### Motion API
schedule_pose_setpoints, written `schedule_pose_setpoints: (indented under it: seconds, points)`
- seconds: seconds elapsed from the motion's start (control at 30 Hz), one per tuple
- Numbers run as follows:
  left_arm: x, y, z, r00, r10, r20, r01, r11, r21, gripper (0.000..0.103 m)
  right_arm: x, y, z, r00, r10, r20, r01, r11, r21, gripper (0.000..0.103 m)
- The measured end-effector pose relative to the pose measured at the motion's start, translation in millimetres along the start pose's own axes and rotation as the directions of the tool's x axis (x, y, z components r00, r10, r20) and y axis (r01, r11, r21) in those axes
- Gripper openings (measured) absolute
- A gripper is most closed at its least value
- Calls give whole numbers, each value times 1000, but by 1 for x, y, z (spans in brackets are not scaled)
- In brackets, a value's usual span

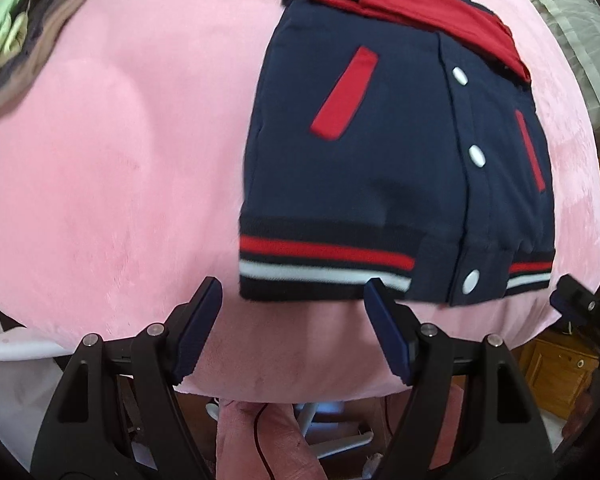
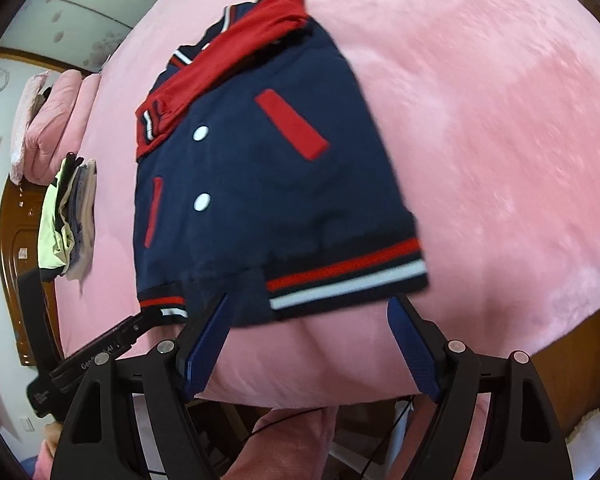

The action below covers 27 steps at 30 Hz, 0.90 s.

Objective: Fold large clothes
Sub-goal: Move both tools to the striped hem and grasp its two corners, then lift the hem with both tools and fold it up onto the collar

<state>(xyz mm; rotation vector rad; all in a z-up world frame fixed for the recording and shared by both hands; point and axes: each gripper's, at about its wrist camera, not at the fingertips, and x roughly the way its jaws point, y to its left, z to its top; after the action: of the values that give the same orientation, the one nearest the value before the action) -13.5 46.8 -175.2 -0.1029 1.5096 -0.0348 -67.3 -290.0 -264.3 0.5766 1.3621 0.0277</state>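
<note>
Left wrist view: the left gripper point(image 1: 294, 308) hangs over the near edge of a pink bed cover point(image 1: 112, 168), its blue-padded jaws spread wide with nothing between them, just short of the striped hem point(image 1: 324, 258) of a navy and red jacket point(image 1: 360, 140). The right gripper point(image 2: 308, 316), seen from its own camera, is likewise spread and empty, its left pad over the hem's button placket and its right pad over bare cover just short of the hem.

The jacket lies face up in the middle of the bed, hem toward the person, white snap buttons point(image 1: 477, 156) running up the front, a red pocket welt point(image 1: 344, 94) on each side. Both red sleeves point(image 1: 440, 16) appear already laid across the chest, at the far end near the collar. Farther off, at the left of the bed, sits a stack of folded clothes point(image 1: 32, 24).

With the sleeves in, the step in hand looks to be taking the hem and carrying it up toward the collar. Doing it well would mean each gripper pinching one hem corner through both layers, well apart and level with each other, lifting together so the body stays taut, and setting the hem square on the shoulders so the sleeves are not dragged out of place.

The only writing is small white lettering on the other gripper's black body in the right wrist view, too blurred to make out beyond a few letters. No brand shows on the jacket.
</note>
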Motion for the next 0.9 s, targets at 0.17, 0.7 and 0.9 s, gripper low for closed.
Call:
schedule_pose_setpoints:
  seconds: [0.17,0.7,0.9]
  points:
    - [10,30,-3,996,-91,-23,90,995,-38,71,0,-29,6,998,46,-42,-43,997,60,81]
    - [15,57,10,947,-322,20,322,942,-90,33,20,-76,36,990,131,-51,-120,976,183,54]
    - [13,43,7,949,-310,59,314,946,-75,17,23,-74,33,990,132,-45,-125,982,139,32]
